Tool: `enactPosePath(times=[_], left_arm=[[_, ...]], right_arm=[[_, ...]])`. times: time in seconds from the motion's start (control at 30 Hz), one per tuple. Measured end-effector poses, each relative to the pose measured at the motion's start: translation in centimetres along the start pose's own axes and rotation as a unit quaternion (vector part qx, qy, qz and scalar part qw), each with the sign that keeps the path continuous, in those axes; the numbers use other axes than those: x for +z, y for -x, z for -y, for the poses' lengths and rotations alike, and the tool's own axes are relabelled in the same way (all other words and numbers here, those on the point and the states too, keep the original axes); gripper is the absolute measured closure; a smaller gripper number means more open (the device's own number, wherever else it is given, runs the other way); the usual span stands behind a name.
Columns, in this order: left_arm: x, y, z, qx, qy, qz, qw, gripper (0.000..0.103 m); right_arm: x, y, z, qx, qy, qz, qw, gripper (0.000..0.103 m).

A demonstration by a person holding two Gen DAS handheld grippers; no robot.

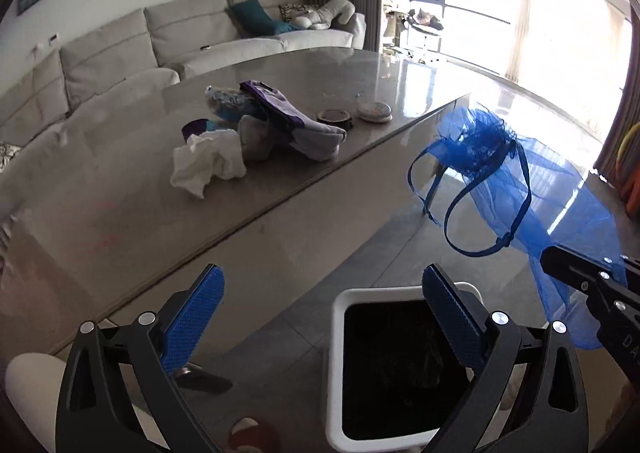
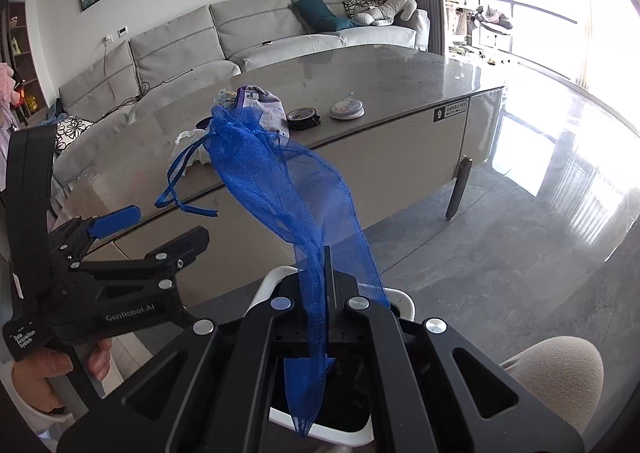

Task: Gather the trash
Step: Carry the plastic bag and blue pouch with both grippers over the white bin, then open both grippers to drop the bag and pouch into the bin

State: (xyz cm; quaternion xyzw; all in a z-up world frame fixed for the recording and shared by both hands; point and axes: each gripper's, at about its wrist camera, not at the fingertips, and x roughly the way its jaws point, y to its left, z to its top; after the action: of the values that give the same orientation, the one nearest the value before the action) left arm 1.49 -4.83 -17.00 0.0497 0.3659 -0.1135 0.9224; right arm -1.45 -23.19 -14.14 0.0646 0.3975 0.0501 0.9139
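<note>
Trash on the table [image 1: 120, 189], going left to right from the bin [image 1: 338, 373]: crumpled tissue [image 1: 208, 165], purple packets [image 1: 288, 121], tape roll [image 1: 335, 118] and round lid [image 1: 374, 110] are still being left uncollected, up and left of the bin. Left gripper [image 1: 324, 317] is being held wide and empty just over the bin. Blue mesh bag [image 2: 280, 181] is being clamped by the right gripper [image 2: 330, 285], directly above the bin, not yet dropped.

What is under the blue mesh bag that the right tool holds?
Under the blue mesh bag, clamped in the shut right tool, stands a white trash bin with a dark inside. What lies in the bin cannot be seen.
</note>
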Motion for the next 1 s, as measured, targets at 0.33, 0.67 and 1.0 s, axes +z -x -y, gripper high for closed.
enactPosePath(times=[0.33, 0.67, 1.0], left_arm=[[0.3, 0.6, -0.9, 0.010, 0.007, 0.010, 0.9999, 0.005], [0.4, 0.4, -0.9, 0.010, 0.006, 0.011, 0.9999, 0.005], [0.7, 0.2, -2.4, 0.023, 0.026, 0.016, 0.9993, 0.005]], right_arm=[[-4.1, -2.7, -1.6, -0.019, 0.034, -0.043, 0.998, 0.012], [-3.7, -2.4, -1.6, -0.028, 0.045, -0.008, 0.999, 0.005], [-1.2, -2.3, -2.3, -0.022, 0.051, 0.028, 0.998, 0.005]])
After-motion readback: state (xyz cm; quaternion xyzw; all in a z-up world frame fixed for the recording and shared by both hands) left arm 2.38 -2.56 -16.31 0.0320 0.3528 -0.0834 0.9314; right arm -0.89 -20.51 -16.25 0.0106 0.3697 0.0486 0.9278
